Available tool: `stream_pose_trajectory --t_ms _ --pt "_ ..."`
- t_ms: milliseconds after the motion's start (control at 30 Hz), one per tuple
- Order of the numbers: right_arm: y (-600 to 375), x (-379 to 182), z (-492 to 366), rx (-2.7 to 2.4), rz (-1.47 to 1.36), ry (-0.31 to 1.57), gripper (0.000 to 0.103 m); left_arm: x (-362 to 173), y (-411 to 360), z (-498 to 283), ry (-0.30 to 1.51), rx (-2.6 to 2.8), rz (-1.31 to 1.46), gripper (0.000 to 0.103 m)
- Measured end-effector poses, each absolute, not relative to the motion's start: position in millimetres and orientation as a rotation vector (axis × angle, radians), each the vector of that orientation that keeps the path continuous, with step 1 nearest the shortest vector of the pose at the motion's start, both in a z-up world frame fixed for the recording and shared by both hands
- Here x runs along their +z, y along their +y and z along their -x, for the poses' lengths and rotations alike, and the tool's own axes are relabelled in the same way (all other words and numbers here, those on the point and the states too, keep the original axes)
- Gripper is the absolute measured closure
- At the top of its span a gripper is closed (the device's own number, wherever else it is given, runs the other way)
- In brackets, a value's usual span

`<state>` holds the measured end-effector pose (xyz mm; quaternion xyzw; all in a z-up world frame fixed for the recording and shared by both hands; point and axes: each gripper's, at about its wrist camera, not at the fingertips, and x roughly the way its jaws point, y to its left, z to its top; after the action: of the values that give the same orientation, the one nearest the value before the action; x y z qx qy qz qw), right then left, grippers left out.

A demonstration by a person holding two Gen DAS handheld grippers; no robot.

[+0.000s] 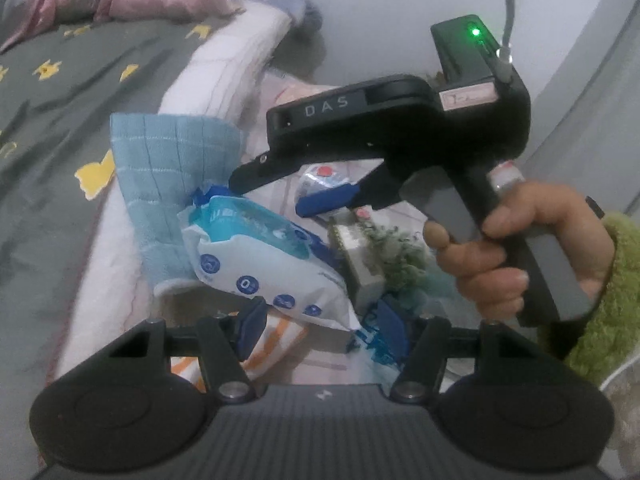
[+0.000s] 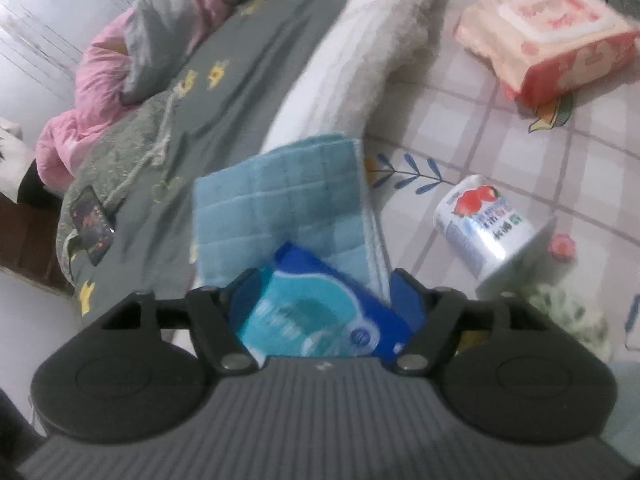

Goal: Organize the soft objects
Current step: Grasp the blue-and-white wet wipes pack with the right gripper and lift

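pink pack (image 2: 552, 40) (right view only), bed

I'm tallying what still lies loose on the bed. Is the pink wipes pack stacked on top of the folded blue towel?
No. In the right wrist view the pink wipes pack lies alone on the checked sheet, well apart from the folded blue towel.

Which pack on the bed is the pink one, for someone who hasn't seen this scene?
Start at the checked bedsheet to the right of the folded white quilt. At its far end, beyond the white tissue roll pack printed with red fruit, lies the pink wet-wipe pack. It is the only pink, flat, rectangular pack; the other packs are blue or white.
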<state>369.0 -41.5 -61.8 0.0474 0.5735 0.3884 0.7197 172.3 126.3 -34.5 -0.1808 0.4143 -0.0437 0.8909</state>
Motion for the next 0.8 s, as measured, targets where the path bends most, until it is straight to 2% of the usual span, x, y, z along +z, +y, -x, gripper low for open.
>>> stream_pose_trajectory --t_ms 133,233,433,567,800 --pt "-34.9 -83.5 -379.4 0.916 -0.134 1.305 0.028 -41.8 126.1 -182.3 0.869 -0.049 0.364 0.039" --pt "-29.0 -86.6 -379.2 0.966 -0.118 1.322 0.021 -45.1 126.4 -187.3 0.881 -0.03 0.367 0.038" --pt "-12.3 -85.9 -369.1 0.993 -0.005 1.34 0.018 -57.4 132.6 -193.4 0.909 -0.003 0.411 0.034" --pt "-8.7 -89.2 -371.5 0.99 -0.029 1.375 0.016 -55.6 131.9 -193.5 0.911 0.006 0.411 0.035" --pt "-31.7 -86.9 -365.8 0.991 -0.185 1.416 0.025 -33.2 128.7 -187.1 0.873 0.021 0.383 0.038"
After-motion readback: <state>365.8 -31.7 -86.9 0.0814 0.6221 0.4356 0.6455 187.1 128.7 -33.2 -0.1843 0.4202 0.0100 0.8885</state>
